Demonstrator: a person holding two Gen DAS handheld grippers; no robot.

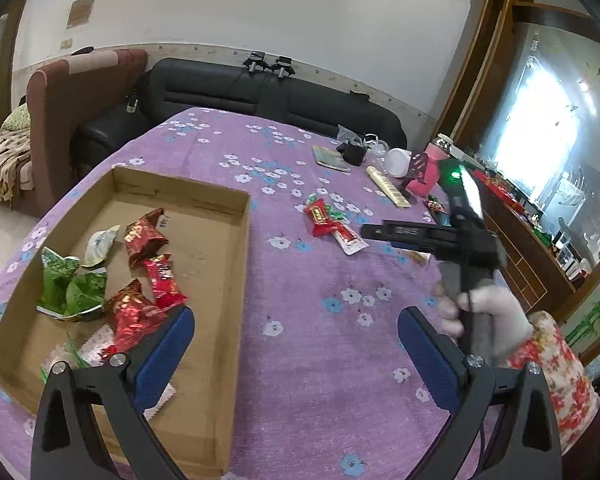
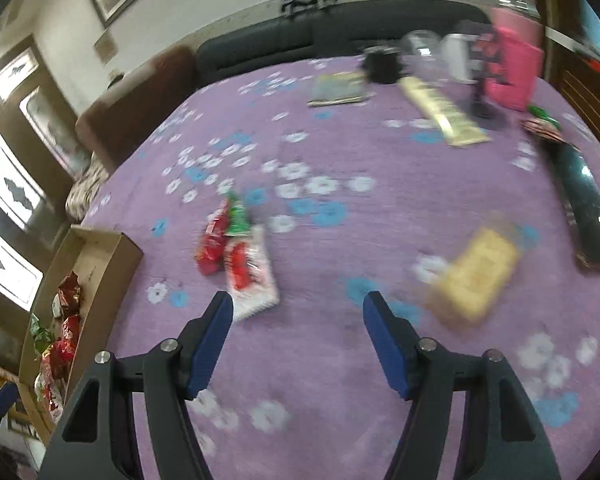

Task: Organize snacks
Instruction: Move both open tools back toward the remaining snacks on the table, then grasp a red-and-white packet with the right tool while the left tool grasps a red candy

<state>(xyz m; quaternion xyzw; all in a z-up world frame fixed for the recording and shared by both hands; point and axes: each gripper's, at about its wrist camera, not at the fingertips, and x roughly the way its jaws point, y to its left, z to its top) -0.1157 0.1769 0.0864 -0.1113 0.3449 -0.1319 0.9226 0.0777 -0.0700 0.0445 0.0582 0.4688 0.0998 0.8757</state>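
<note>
A shallow cardboard tray (image 1: 236,240) lies on the purple flowered tablecloth at the left and holds several red, green and white snack packets (image 1: 140,280). My left gripper (image 1: 296,320) is open and empty above the tray's right edge. A small pile of red, green and white packets (image 1: 332,224) lies mid-table; it also shows in the right wrist view (image 2: 240,260). My right gripper (image 2: 298,308) is open and empty, just short of that pile. A yellow cracker pack (image 2: 472,276) lies to its right. The tray (image 2: 112,256) sits at the left edge there.
At the far right of the table stand a pink box (image 2: 512,64), a long cream box (image 2: 440,112), a black pot (image 2: 380,64), a flat booklet (image 2: 340,88) and a dark long object (image 2: 584,208). A black sofa (image 1: 260,96) lies behind the table.
</note>
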